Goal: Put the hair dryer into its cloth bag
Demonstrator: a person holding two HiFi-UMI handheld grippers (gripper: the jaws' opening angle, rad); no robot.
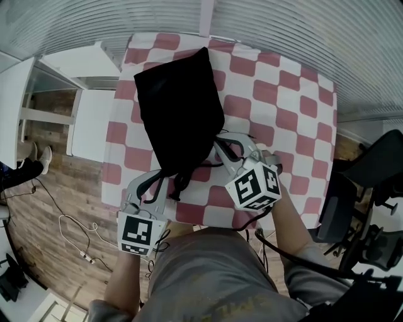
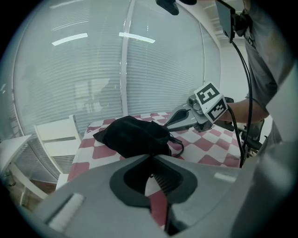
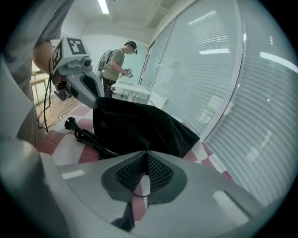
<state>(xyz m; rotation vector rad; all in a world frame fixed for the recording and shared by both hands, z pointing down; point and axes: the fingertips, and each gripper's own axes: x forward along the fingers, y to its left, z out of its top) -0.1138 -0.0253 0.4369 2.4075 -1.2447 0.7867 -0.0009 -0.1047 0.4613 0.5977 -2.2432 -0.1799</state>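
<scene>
Looks like an office or lab room, not a home — glass walls (image 2: 139, 69) with shut blinds, strip lights (image 3: 103, 6) overhead, wood-look floor (image 1: 56, 207) with loose cables (image 1: 82, 254) off the left edge of the table (image 1: 283, 107). Black office chair (image 1: 384, 160) past the right edge, white furniture (image 1: 88, 122) on the left — plus a second person (image 3: 116, 60) with a backpack at a white desk (image 3: 132, 90).

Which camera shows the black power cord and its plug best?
The right gripper view: the black power cord trails from the black cloth bag, plug showing. Left gripper view: one loop. Head view: barely any.
</scene>
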